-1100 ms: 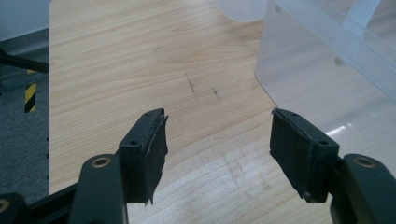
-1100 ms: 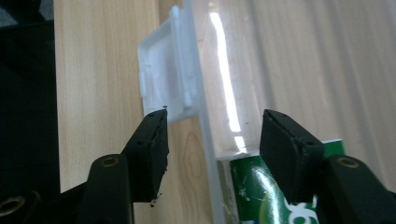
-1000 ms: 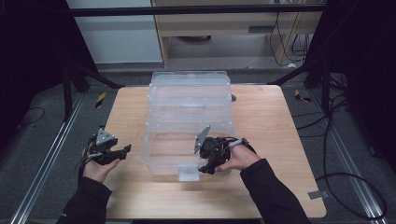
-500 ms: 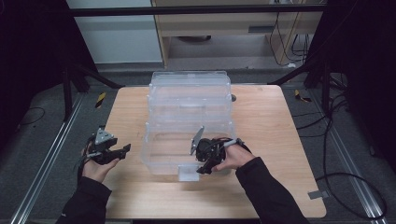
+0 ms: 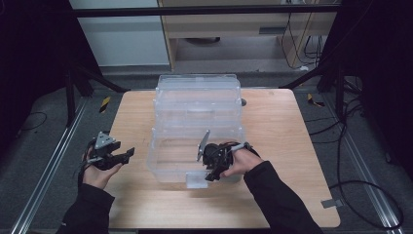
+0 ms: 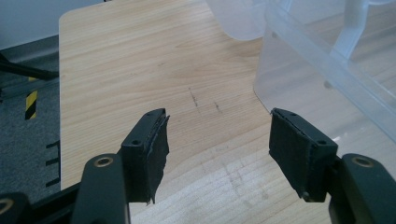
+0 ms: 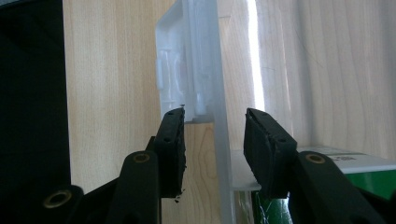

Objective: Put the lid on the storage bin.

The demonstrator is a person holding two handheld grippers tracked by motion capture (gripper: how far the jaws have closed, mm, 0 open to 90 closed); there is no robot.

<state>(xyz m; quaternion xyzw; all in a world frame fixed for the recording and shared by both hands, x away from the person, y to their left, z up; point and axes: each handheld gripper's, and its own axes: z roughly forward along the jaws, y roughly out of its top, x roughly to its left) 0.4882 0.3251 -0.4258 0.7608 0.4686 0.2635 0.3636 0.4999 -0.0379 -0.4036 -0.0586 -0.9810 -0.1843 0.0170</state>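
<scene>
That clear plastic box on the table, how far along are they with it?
Early on. The lid of the clear plastic storage box already stands open behind it. In hand: the right gripper has been closing around the box's front rim beside the white latch, not yet pinching. The left gripper waits open beside the box.

We count few kinds of thing on one table.

One light wooden table (image 5: 272, 141); one clear plastic storage box (image 5: 197, 119) with one white front latch (image 5: 195, 180); two black two-jaw grippers, left gripper (image 5: 127, 153) and right gripper (image 5: 210, 176); two hands in dark sleeves.
</scene>
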